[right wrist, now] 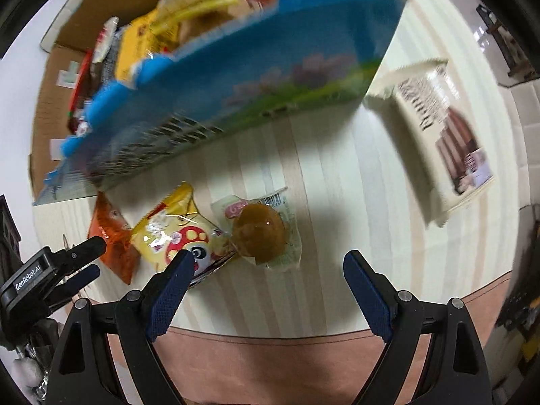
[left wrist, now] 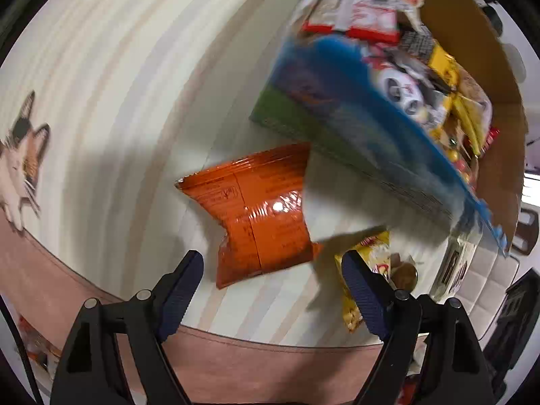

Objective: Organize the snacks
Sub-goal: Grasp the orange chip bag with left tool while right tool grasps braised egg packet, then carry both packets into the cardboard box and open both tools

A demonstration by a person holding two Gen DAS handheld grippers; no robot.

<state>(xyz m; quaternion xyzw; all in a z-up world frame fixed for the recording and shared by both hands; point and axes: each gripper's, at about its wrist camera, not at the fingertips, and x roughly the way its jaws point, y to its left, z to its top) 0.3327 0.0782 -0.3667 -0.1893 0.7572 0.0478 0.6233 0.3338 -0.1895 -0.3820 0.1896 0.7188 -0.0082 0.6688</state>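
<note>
A blue and green cardboard box point(left wrist: 341, 108) point(right wrist: 256, 74) holds several snack packs. On the striped tablecloth in front of it lie an orange packet point(left wrist: 263, 216) point(right wrist: 114, 243), a yellow packet point(right wrist: 179, 233) point(left wrist: 368, 270), a clear-wrapped brown bun point(right wrist: 260, 233) and a white wafer pack point(right wrist: 442, 128). My left gripper point(left wrist: 273, 270) is open and empty, just short of the orange packet. My right gripper point(right wrist: 270, 266) is open and empty, with its fingertips either side of the bun and the left one over the yellow packet. The left gripper also shows in the right wrist view point(right wrist: 81, 263).
A brown cardboard flap point(left wrist: 472, 33) rises behind the box. The cloth's pink border point(right wrist: 270, 364) runs along the near table edge. A cat picture point(left wrist: 23, 162) is printed on the cloth at the far left.
</note>
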